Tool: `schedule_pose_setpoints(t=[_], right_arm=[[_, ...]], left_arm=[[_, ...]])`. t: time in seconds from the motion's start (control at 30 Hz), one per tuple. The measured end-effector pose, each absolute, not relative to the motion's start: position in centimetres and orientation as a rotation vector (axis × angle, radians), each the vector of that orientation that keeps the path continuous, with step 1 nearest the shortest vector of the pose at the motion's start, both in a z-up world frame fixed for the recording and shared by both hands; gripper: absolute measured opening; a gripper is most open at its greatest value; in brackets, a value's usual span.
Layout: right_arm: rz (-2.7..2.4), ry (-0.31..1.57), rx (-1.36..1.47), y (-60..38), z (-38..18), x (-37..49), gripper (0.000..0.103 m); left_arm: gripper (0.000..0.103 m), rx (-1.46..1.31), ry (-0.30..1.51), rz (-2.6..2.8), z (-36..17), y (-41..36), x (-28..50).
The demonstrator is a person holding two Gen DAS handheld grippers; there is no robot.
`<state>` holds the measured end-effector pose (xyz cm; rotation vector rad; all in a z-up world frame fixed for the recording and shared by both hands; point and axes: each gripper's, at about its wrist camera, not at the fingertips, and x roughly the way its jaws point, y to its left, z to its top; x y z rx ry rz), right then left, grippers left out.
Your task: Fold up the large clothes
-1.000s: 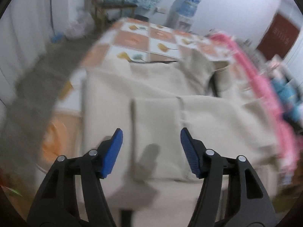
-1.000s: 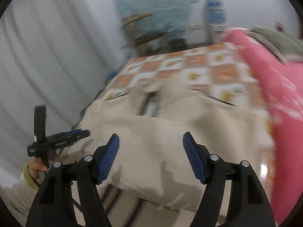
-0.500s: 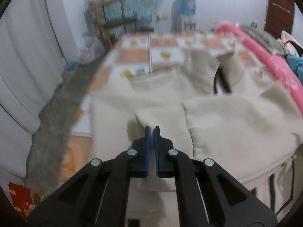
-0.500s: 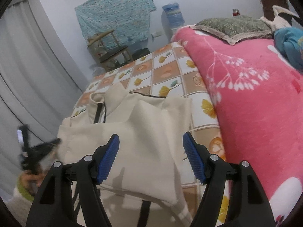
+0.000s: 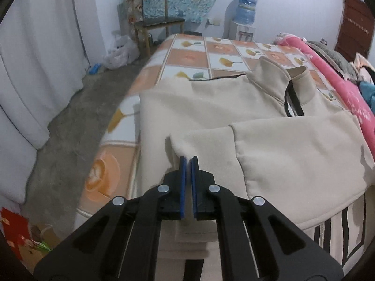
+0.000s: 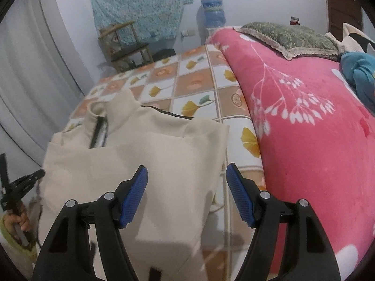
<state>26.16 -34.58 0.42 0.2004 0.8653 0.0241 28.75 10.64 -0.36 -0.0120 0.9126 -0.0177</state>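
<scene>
A cream zip-up jacket [image 5: 211, 107] lies on the bed with its collar and dark zipper at the far end and both sleeves folded across its front. My left gripper [image 5: 188, 158] is shut on the cuff end of the left sleeve [image 5: 182, 146], near the jacket's lower left. In the right wrist view the same jacket [image 6: 150, 145] lies in front of my right gripper [image 6: 186, 172], which is open and empty just above the jacket's right edge. The left gripper [image 6: 38, 173] shows at the far left of that view, held by a hand.
The bed has a checkered floral sheet [image 5: 192, 56] and a pink blanket [image 6: 316, 126] along its right side with a grey-green pillow [image 6: 286, 35]. A wooden chair [image 5: 154, 23], water dispenser [image 5: 243, 21] and plastic bag [image 5: 119, 51] stand beyond. White curtains [image 5: 35, 58] hang left.
My left gripper has closed on the sleeve cuff. My right gripper stayed open and swung over to the jacket's right edge beside the pink blanket.
</scene>
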Motion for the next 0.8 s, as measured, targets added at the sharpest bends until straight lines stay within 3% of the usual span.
schedule_pose_setpoints(t=[0.1, 0.13, 0.17, 0.23, 0.43, 0.8], right_arm=[[-0.006, 0.921, 0.188, -35.1, -1.2, 28.3, 0.053], [-0.012, 0.938, 0.188, -35.3, -1.7, 28.9, 0.043], [-0.012, 0.953, 0.191, -35.5, -2.3, 29.4, 0.027], [-0.025, 0.965, 0.208, -36.0, -3.0, 29.9, 0.008], [-0.065, 0.836, 0.289, -37.2, -1.1, 27.1, 0.005], [-0.110, 0.870, 0.396, -40.0, -2.5, 25.5, 0.002]], left_arm=[[0.004, -0.018, 0.902, -0.017, -0.7, 10.7, 28.4], [0.004, -0.018, 0.899, -0.018, -0.7, 10.7, 28.3], [0.004, -0.018, 0.892, -0.018, -0.6, 10.7, 28.3], [0.004, -0.028, 0.864, -0.025, -0.1, 10.7, 27.9], [0.004, 0.046, 0.767, -0.032, 2.7, 9.5, 27.0], [0.005, 0.090, 0.864, -0.002, -0.7, 10.2, 27.8]])
